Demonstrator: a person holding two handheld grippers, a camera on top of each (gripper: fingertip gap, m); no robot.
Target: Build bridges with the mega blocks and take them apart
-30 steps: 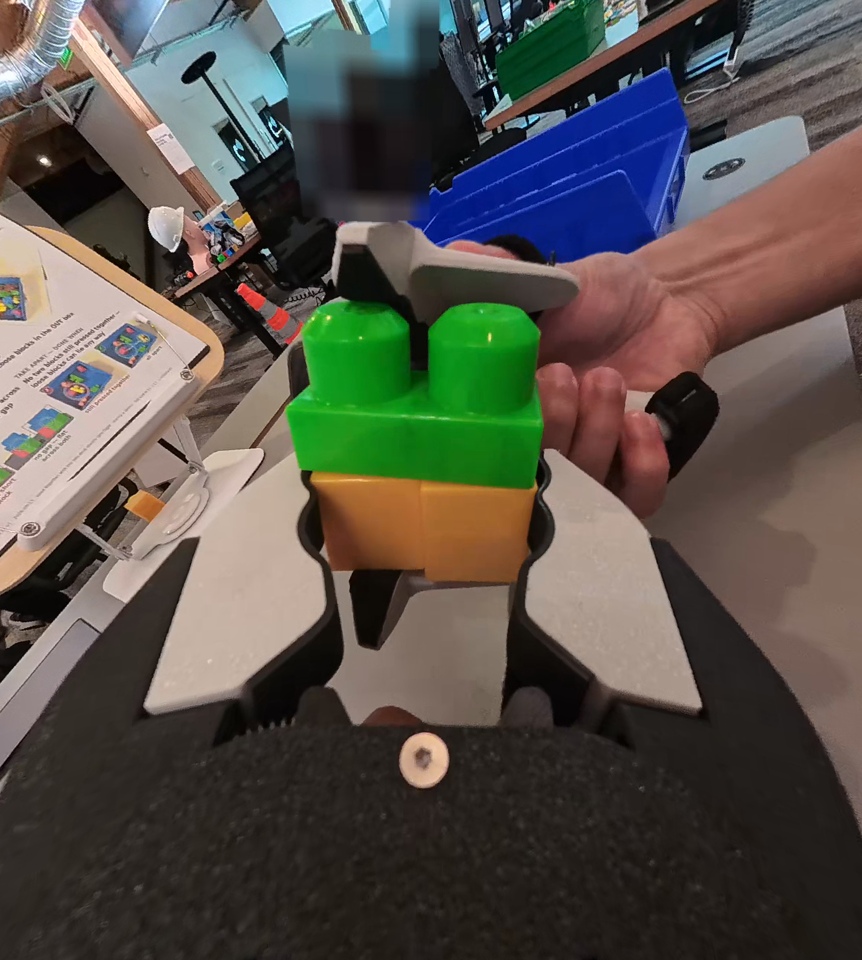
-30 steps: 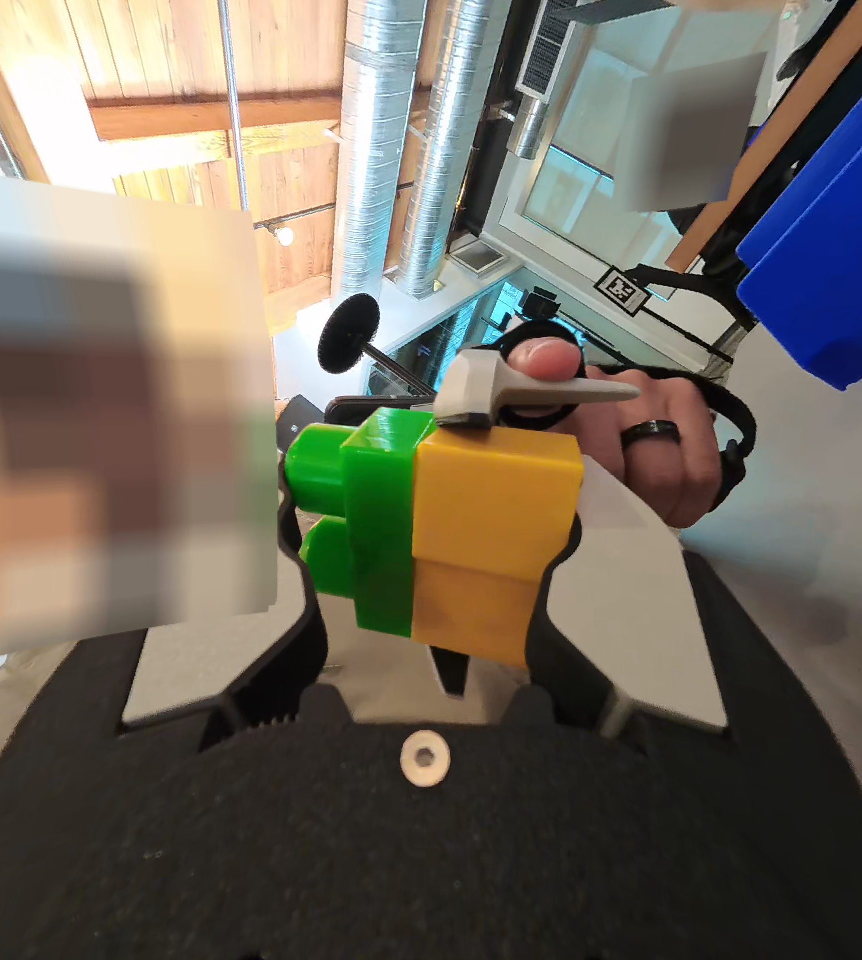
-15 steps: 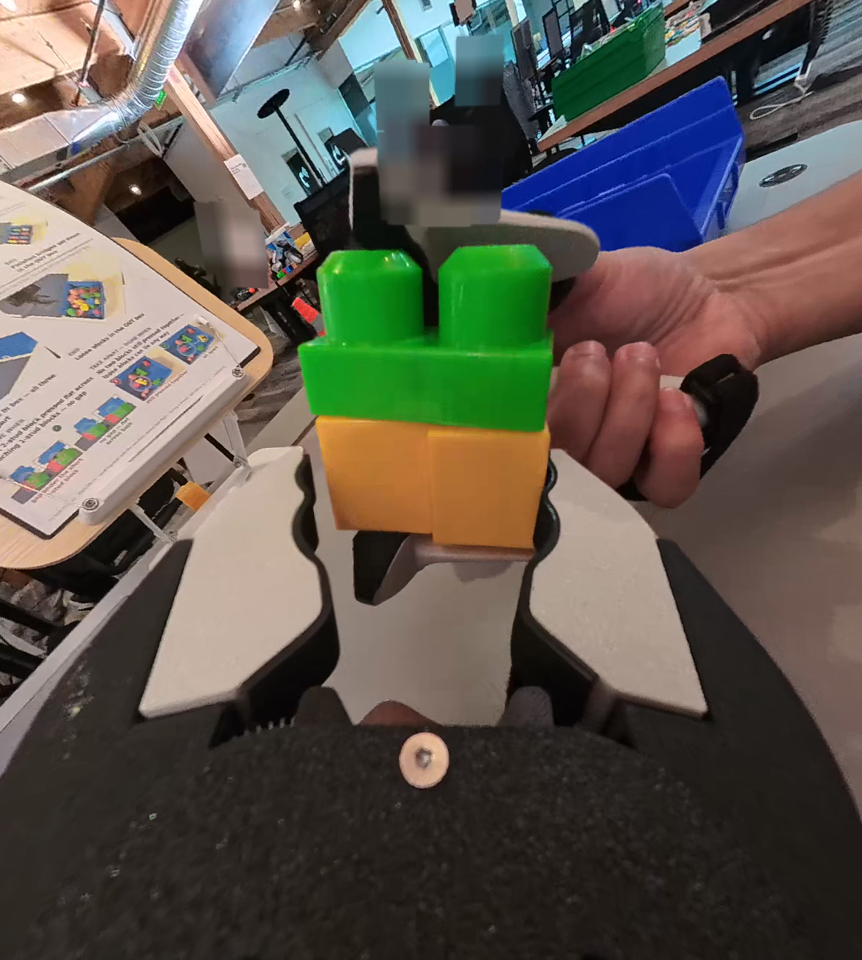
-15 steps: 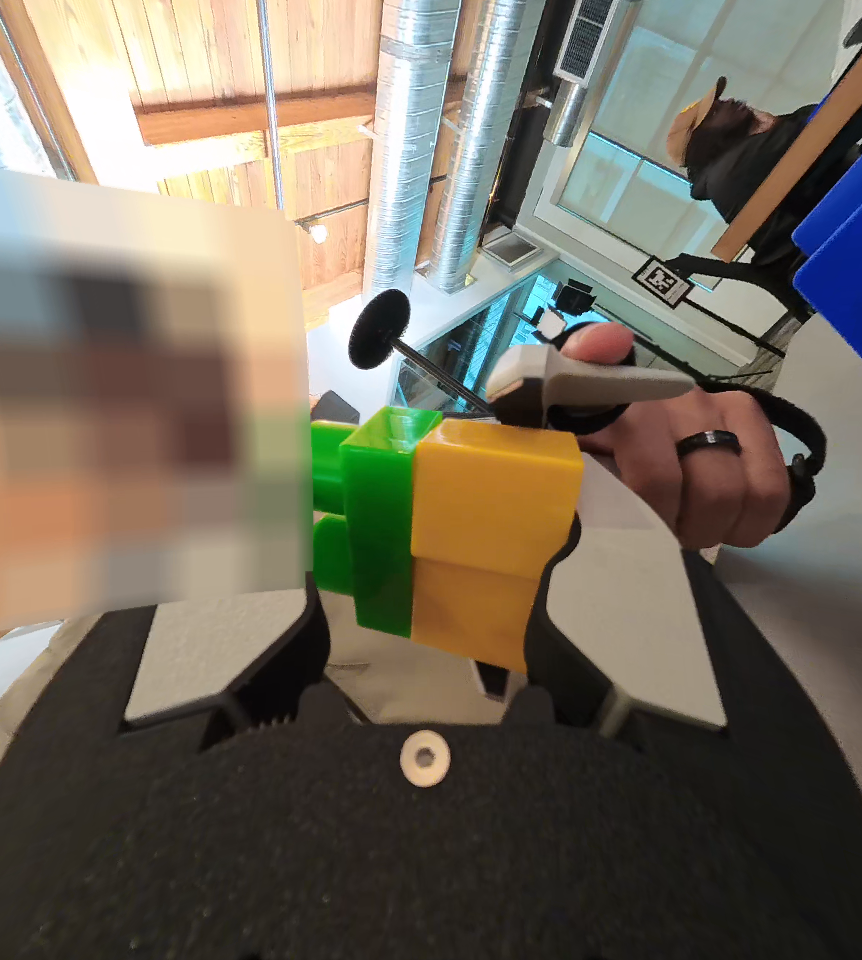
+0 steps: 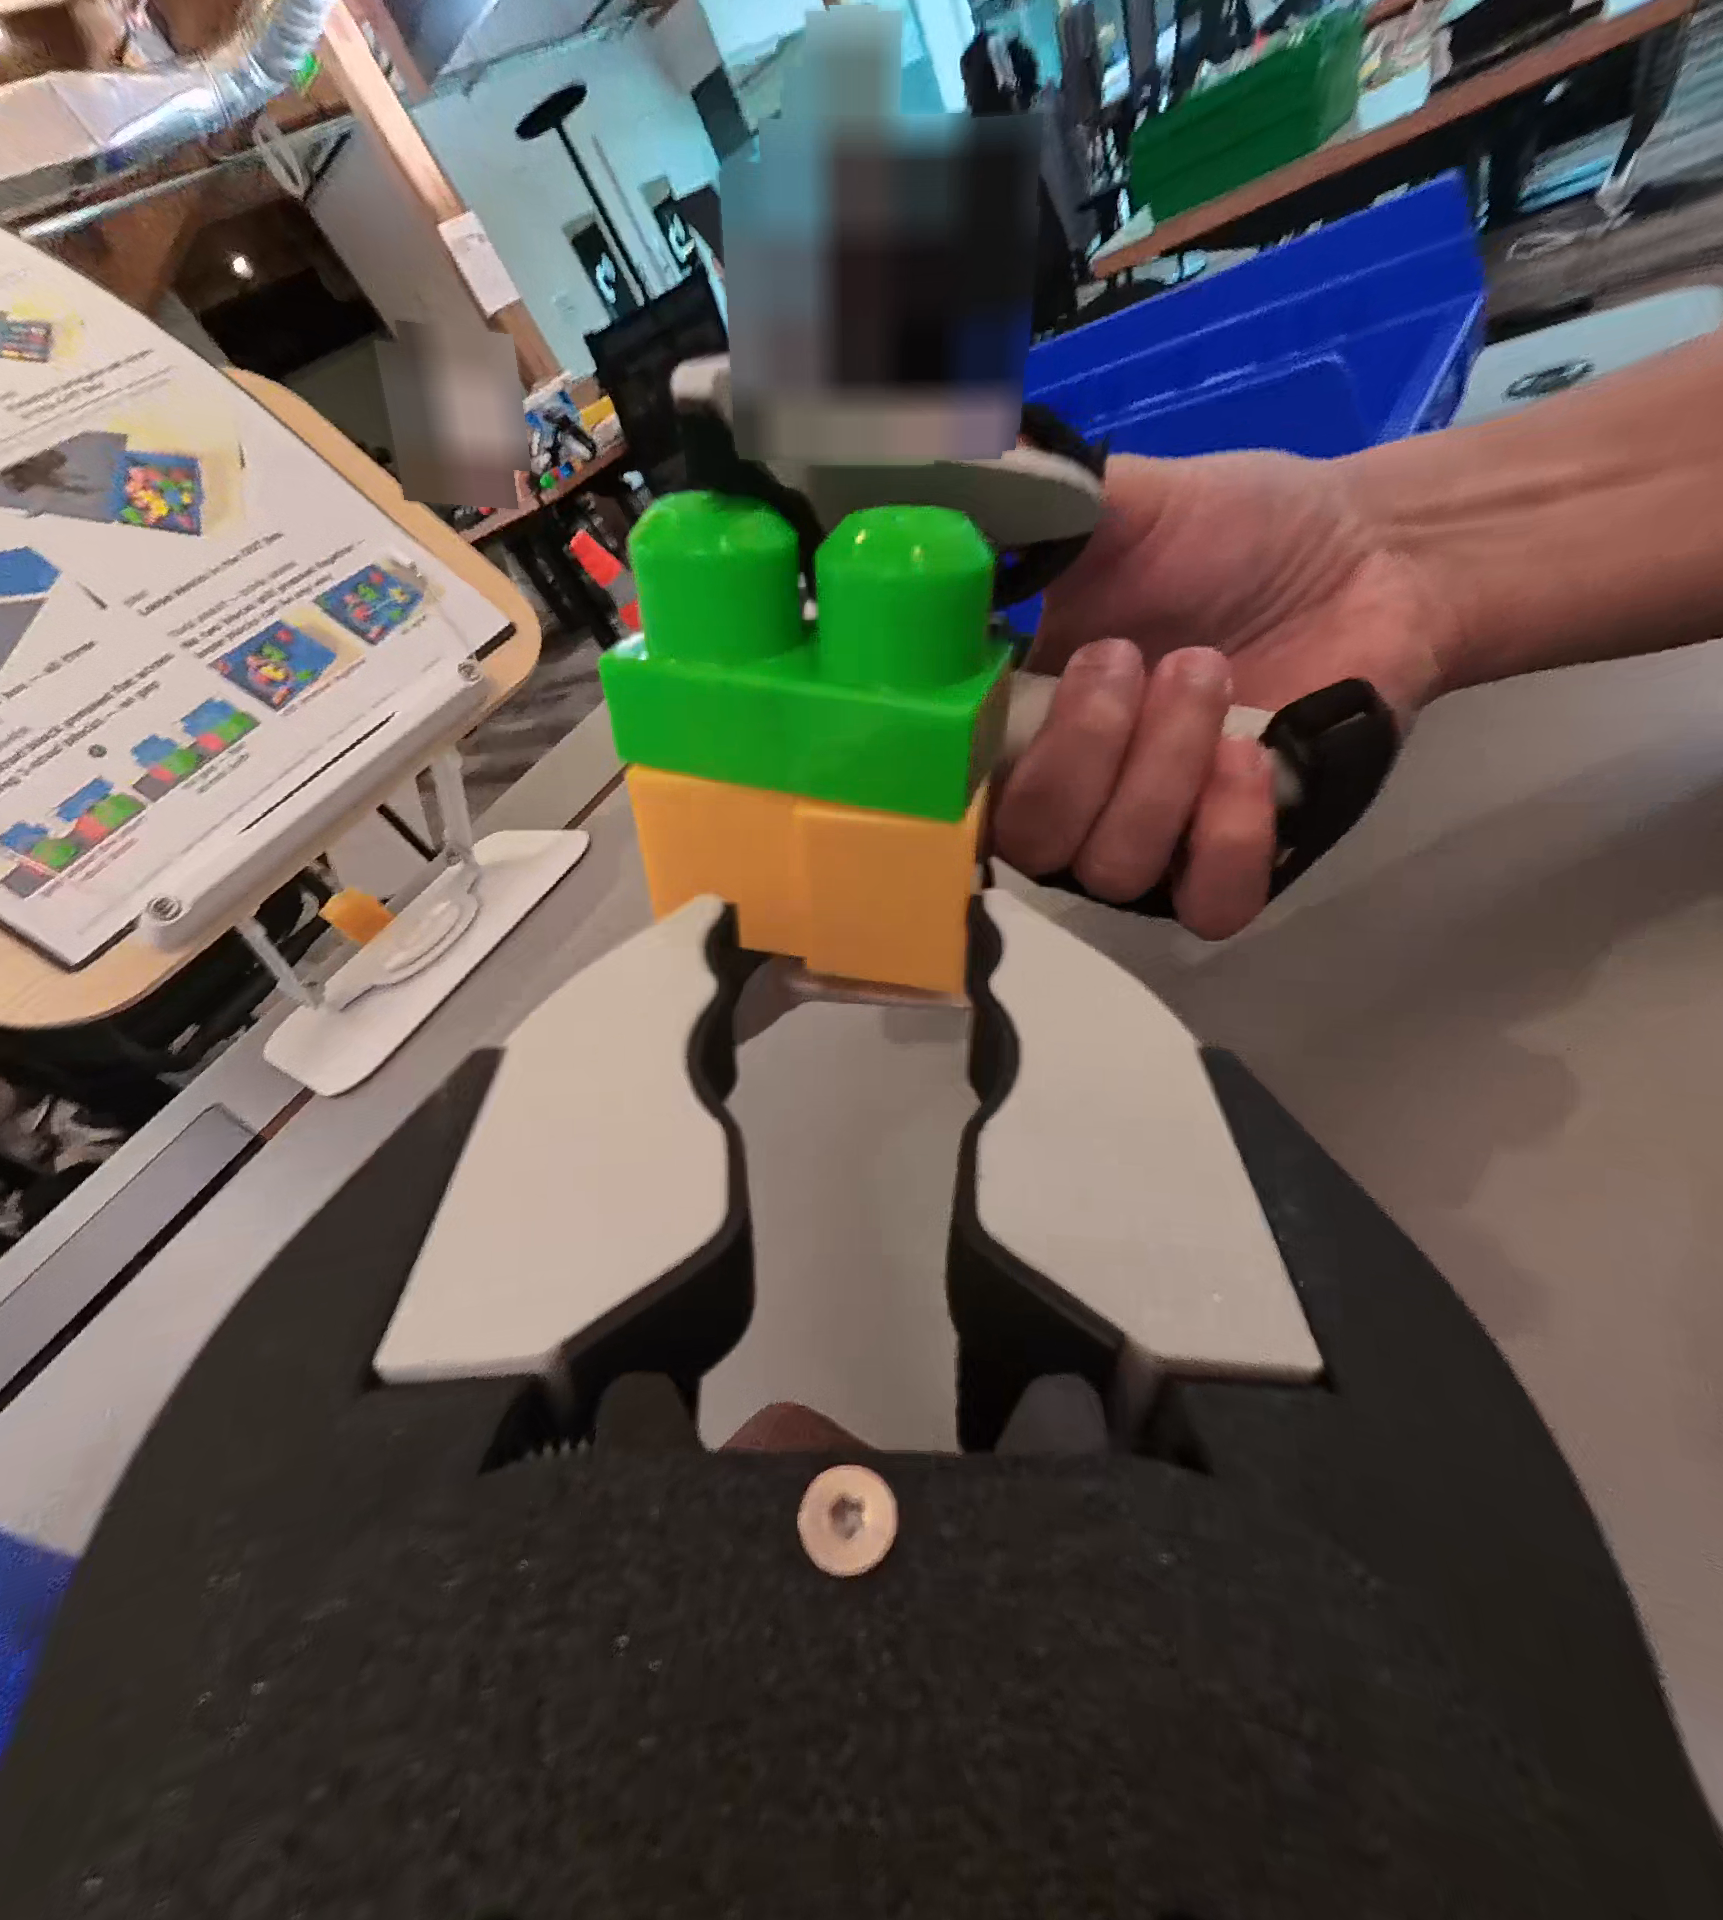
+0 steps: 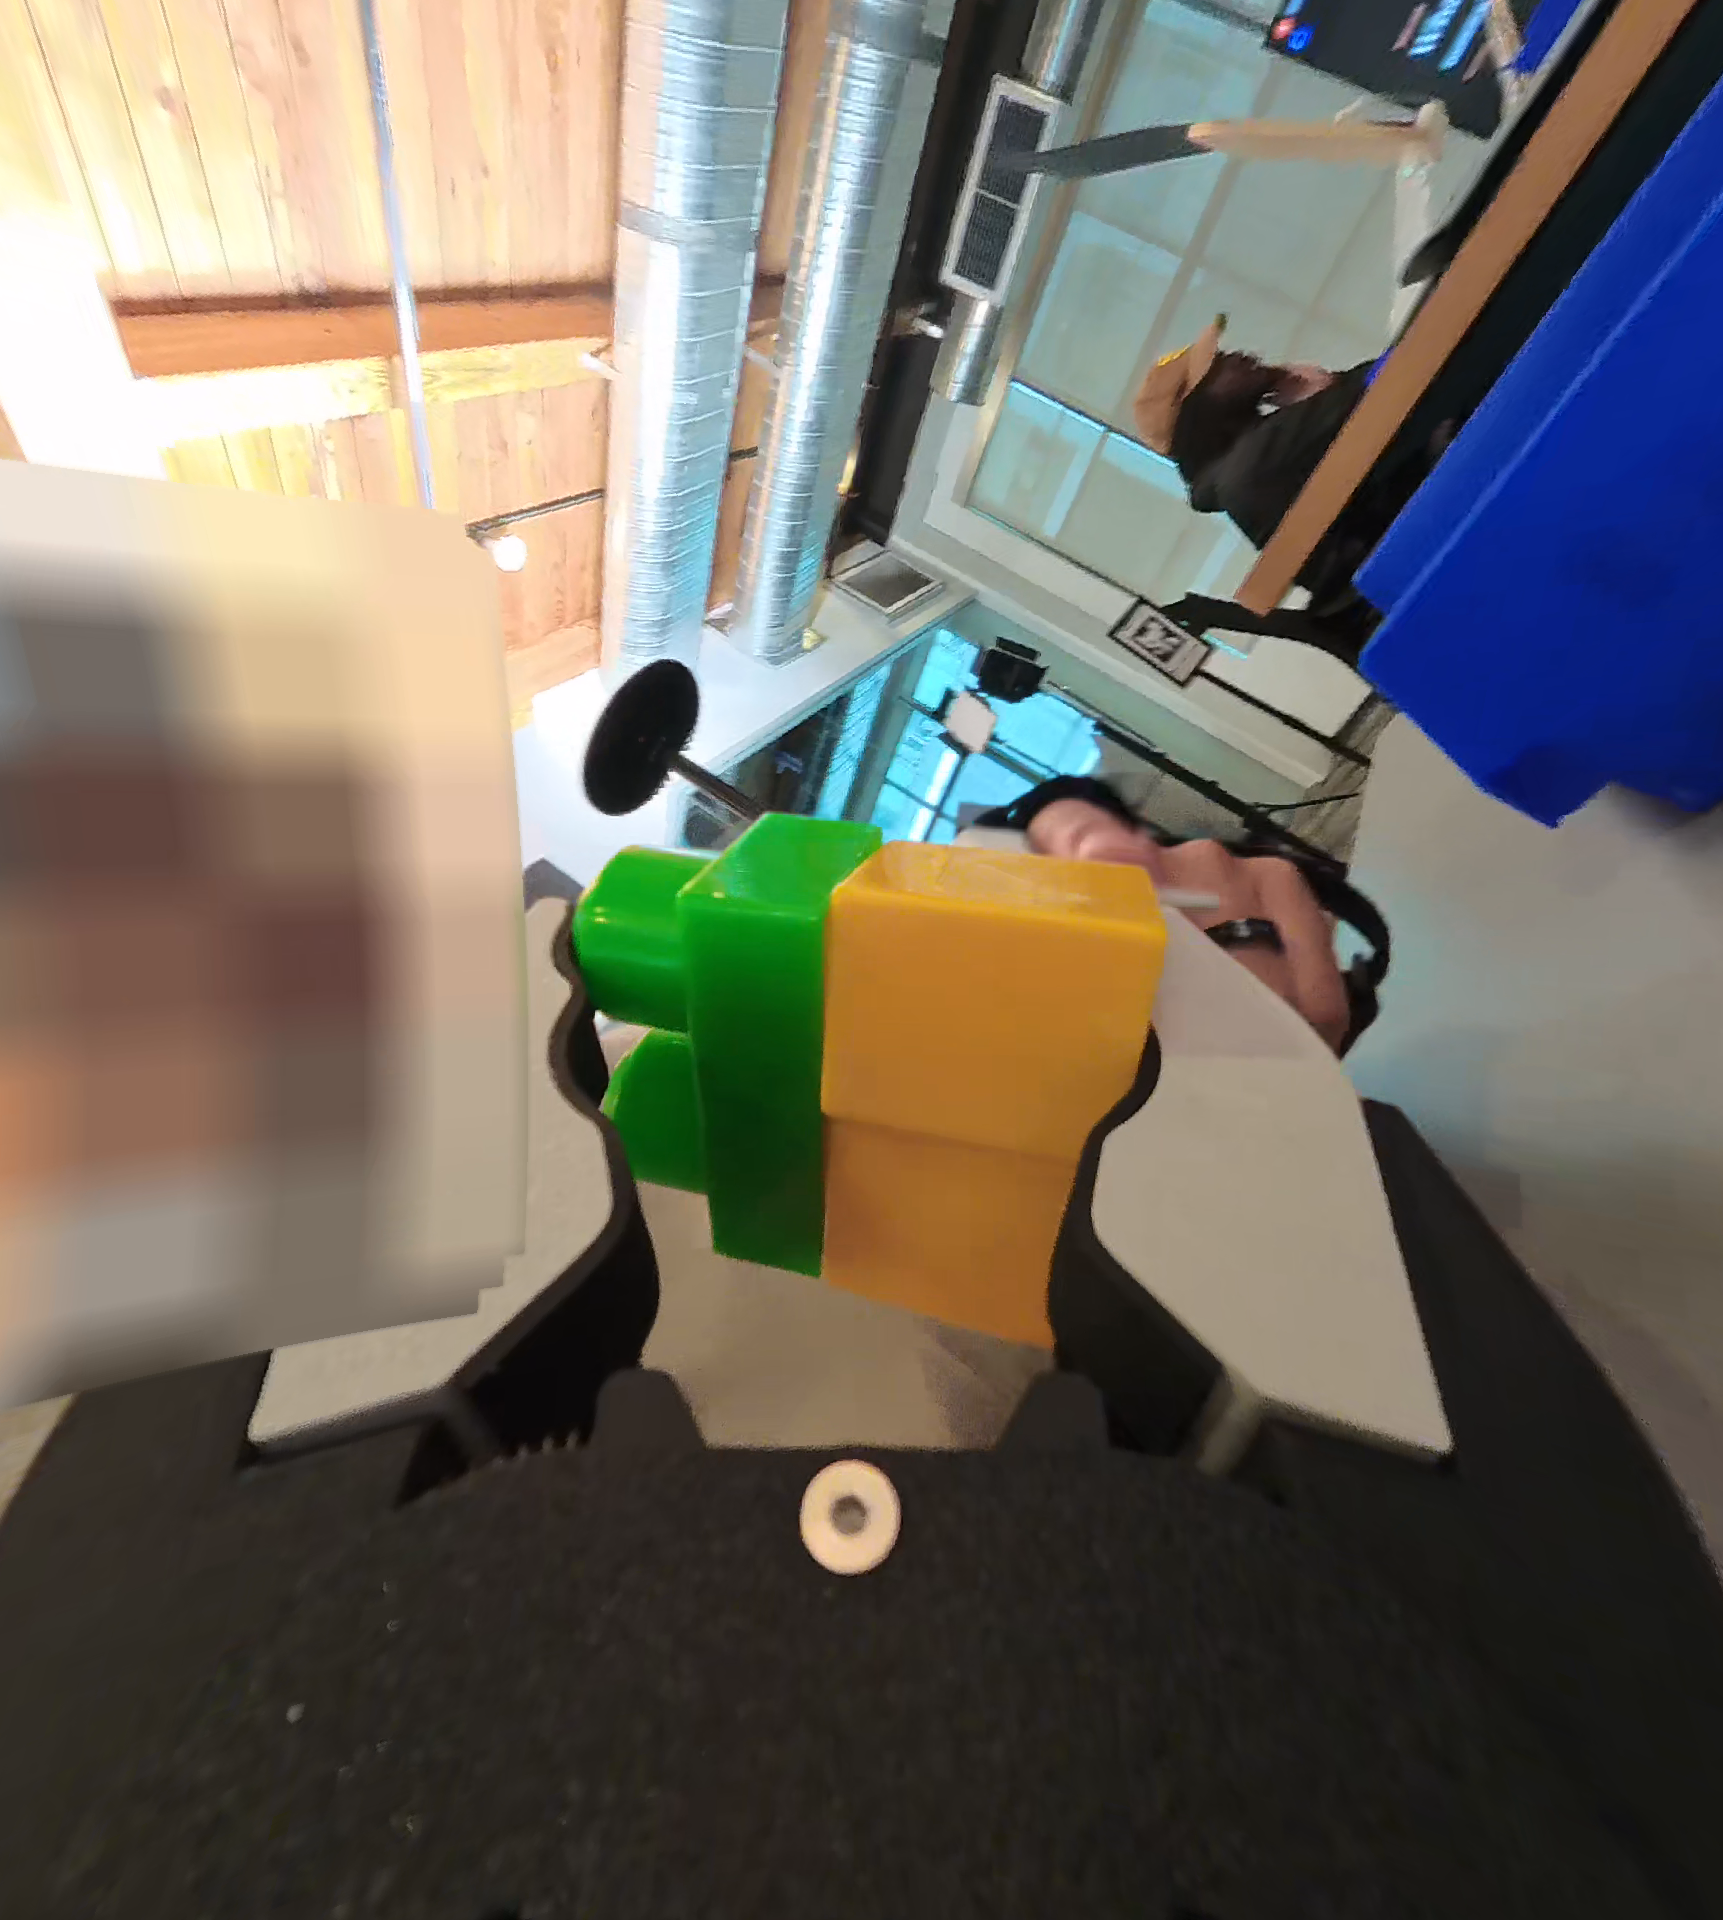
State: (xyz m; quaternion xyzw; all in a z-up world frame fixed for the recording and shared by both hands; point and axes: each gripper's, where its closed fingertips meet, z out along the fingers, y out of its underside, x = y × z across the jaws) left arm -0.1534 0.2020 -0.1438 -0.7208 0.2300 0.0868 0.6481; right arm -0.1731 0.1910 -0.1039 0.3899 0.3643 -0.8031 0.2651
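Two plastic blocks joined, green two-stud block (image 5: 795,717) atop yellow block (image 5: 815,883): right gripper (image 6: 836,1122) clamps stack; left gripper (image 5: 846,935) spread, tips flanking yellow block. Separation pending.

Left claw (image 5: 849,940): white textured fingers (image 5: 587,1143) with wavy black inner pads, black felt-like body, pale centre screw (image 5: 846,1536); right claw (image 6: 857,1049) identical.

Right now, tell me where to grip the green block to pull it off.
Grip the green block's flat slab below the studs, across its short ends, approaching from the left gripper's side. Those faces are flat and free; the right gripper covers the stud tops.
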